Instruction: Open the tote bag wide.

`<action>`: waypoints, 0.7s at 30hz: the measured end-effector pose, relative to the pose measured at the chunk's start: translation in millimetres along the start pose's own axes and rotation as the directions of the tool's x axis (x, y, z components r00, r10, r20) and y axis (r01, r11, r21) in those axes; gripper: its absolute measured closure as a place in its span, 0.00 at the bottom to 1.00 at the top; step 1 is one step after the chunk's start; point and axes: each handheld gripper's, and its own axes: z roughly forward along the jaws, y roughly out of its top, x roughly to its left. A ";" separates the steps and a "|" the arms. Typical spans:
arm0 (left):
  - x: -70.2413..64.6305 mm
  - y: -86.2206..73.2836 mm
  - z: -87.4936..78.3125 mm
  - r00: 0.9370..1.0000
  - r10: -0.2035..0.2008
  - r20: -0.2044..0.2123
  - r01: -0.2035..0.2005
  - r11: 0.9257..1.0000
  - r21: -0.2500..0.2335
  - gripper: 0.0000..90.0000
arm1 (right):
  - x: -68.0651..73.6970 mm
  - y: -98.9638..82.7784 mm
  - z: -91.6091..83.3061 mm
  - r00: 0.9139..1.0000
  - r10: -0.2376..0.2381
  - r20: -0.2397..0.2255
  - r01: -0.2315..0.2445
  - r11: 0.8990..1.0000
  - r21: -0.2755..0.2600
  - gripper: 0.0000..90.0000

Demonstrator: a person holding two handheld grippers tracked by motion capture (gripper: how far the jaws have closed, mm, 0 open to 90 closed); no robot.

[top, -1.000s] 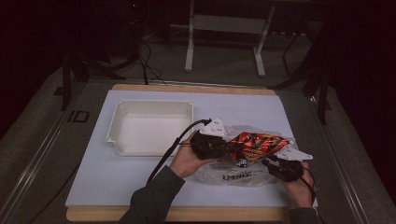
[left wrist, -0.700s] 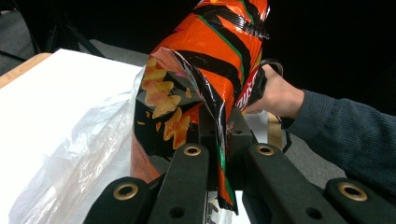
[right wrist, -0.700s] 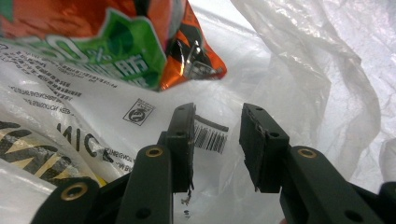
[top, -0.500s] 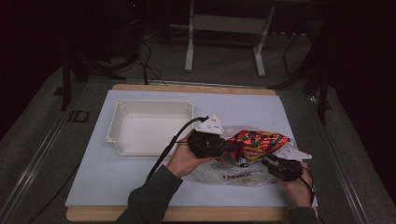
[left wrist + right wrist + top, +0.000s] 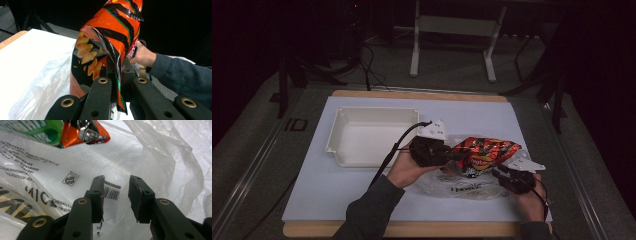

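The chip bag (image 5: 110,45) is clamped at its end seam by the left gripper (image 5: 447,154) and held above the plastic bag (image 5: 472,185). The right gripper (image 5: 116,195) hovers part-open over that plastic, nothing gripped, seemingly to steady it.

A tray (image 5: 343,131) sat at centre-left of the frame on the table (image 5: 337,190); right of it, a snack bag (image 5: 484,152) lay over a plastic bag (image 5: 462,187).

The top of the orange snack bag (image 5: 110,47) is cut off by the upper edge of the left gripper view, and its lower seam is hidden between the jaws. The print on the plastic bag (image 5: 50,167) is cropped in the right gripper view.
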 end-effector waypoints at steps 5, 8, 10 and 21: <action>0.5 1.8 -4.1 1.000 0.000 0.007 0.000 1.000 -0.001 0.99 | -0.3 0.0 0.8 1.000 0.003 0.001 -0.003 1.000 0.001 0.72; -0.3 3.6 -5.7 1.000 0.001 0.008 -0.001 1.000 -0.005 0.99 | -0.1 0.0 1.2 1.000 0.004 0.001 -0.004 1.000 0.003 0.72; -0.2 4.5 -6.6 1.000 0.001 0.011 -0.001 1.000 -0.006 0.99 | -0.2 0.0 1.3 1.000 0.004 0.001 -0.004 1.000 0.004 0.72; -0.7 9.4 -14.6 1.000 -0.008 0.027 0.008 1.000 -0.028 0.99 | -1.0 -1.1 1.7 1.000 0.007 0.001 -0.007 1.000 0.009 0.72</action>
